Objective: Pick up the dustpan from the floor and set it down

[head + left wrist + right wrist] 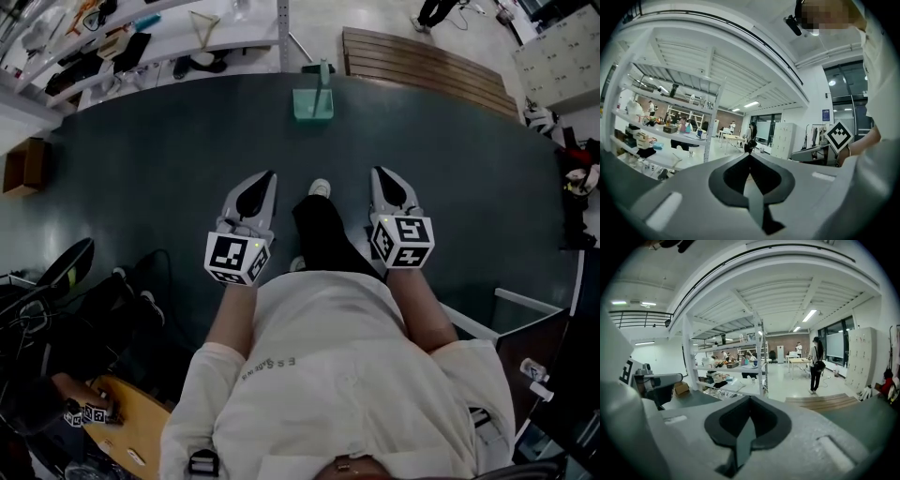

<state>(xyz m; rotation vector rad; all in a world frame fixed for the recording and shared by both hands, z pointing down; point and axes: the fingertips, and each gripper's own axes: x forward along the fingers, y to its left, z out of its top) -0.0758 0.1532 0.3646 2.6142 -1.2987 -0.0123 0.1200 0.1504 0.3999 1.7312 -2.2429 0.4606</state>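
Only the head view is showing the pale green plastic dustpan (312, 103), which is sitting at the far edge of the dark green floor mat (169, 159), well ahead of both grippers. The left gripper (269, 174) and right gripper (377, 172) are hovering side by side, jaws pressed together on nothing. The person's white shoe (320, 188) is poking out between them. The right gripper view is taking in white metal shelving (740, 362) and a slatted wooden platform (820, 403).
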